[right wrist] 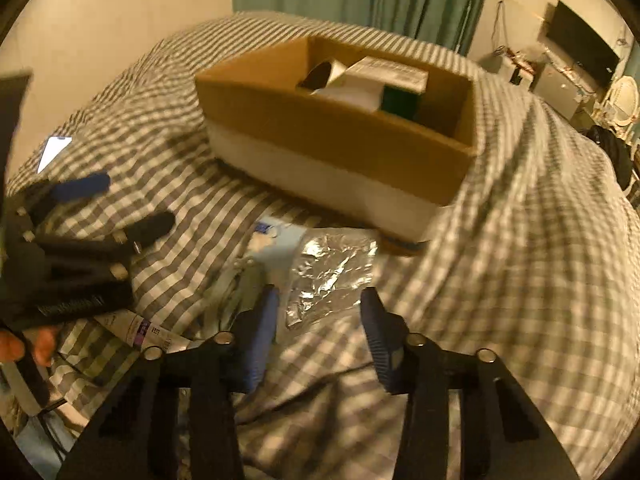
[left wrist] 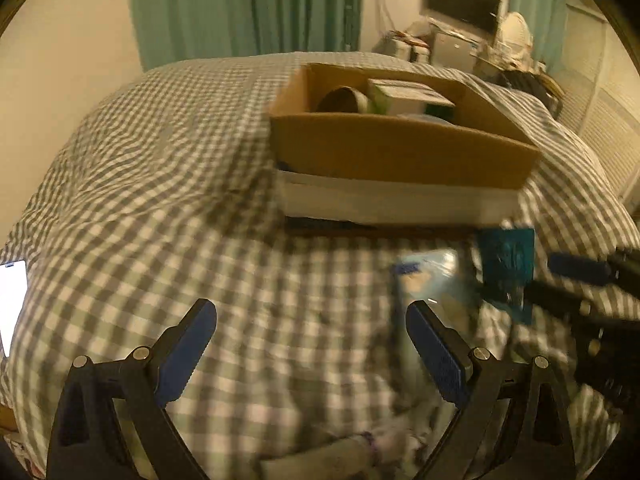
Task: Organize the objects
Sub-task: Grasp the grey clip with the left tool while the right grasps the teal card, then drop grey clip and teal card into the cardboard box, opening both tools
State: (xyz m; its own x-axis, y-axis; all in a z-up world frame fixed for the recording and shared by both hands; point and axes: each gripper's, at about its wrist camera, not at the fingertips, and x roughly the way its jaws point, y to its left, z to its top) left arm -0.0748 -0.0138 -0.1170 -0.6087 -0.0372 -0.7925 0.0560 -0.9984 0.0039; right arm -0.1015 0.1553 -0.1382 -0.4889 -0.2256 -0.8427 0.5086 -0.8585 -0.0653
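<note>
A brown cardboard box [left wrist: 400, 148] [right wrist: 332, 128] sits on the checked bedspread and holds a white carton [right wrist: 380, 76] and a dark roll [left wrist: 340, 100]. A crinkled silver foil packet [right wrist: 332, 276] lies in front of the box, just ahead of my right gripper [right wrist: 320, 312], which is open with the packet's near edge between its fingers. In the left wrist view the packet appears teal [left wrist: 508, 260] at the right gripper [left wrist: 560, 284]. A pale blue packet [left wrist: 424, 276] [right wrist: 276, 240] lies beside it. My left gripper [left wrist: 312, 324] [right wrist: 120, 204] is open and empty over the bedspread.
A tube [right wrist: 140, 330] lies at the near left with cables around it. A lit phone [left wrist: 10, 292] [right wrist: 54, 152] rests at the bed's left edge. Green curtains [left wrist: 248, 8] hang behind; a TV [left wrist: 464, 0] and cluttered furniture stand at the far right.
</note>
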